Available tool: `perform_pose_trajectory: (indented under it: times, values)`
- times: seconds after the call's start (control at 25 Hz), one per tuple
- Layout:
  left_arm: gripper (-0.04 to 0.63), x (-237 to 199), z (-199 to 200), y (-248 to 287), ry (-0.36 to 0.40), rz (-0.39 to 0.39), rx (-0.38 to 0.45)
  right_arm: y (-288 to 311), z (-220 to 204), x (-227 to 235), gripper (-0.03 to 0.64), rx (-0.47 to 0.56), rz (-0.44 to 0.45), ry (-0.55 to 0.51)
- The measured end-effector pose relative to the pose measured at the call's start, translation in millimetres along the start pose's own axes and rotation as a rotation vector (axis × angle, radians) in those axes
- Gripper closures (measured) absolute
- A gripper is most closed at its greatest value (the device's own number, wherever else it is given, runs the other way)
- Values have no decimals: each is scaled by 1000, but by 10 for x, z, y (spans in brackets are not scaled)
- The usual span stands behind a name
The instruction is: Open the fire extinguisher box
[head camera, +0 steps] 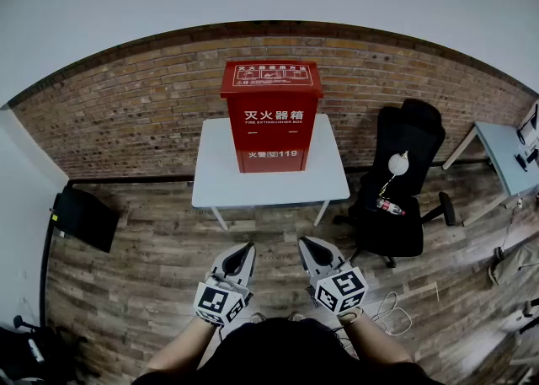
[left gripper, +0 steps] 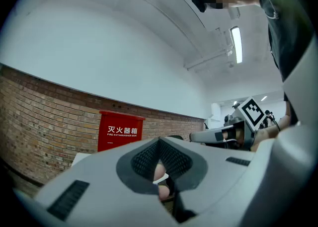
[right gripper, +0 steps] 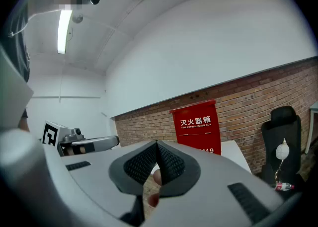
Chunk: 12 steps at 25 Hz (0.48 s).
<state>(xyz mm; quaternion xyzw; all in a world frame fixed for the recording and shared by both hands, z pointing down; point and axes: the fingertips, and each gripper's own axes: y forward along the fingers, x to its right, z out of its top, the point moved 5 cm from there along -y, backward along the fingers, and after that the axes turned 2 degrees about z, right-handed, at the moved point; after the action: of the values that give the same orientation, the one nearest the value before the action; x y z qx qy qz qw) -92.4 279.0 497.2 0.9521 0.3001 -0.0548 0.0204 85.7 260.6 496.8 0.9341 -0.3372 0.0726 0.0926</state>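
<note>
Held side by side at six o'clock, the left gripper (head camera: pixel 247 250) and right gripper (head camera: pixel 306 245) both have their jaws pressed together, empty. Well apart at twelve o'clock from them, the red fire extinguisher box (head camera: pixel 271 122) stands upright and shut on a white table (head camera: pixel 215 181) by the brick wall (head camera: pixel 126 114).

left tongs (left gripper: pixel 159 141): jaws together, empty | fire extinguisher box (left gripper: pixel 119 130): ahead-left, apparently closed

You wear a black top (head camera: pixel 286 351); your left gripper (head camera: pixel 249 248) and right gripper (head camera: pixel 304 243) are grey shells with black ribbed pads (left gripper: pixel 174 159), each carrying a black-and-white marker cube (head camera: pixel 221 302).
</note>
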Motion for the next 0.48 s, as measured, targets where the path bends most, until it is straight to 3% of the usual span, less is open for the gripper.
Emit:
perform_pose_trajectory:
  times: [0.48]
  values:
    - [546,-434,-37,-215,0,-25,-5,321,-29,-273,598,16,-42,-17]
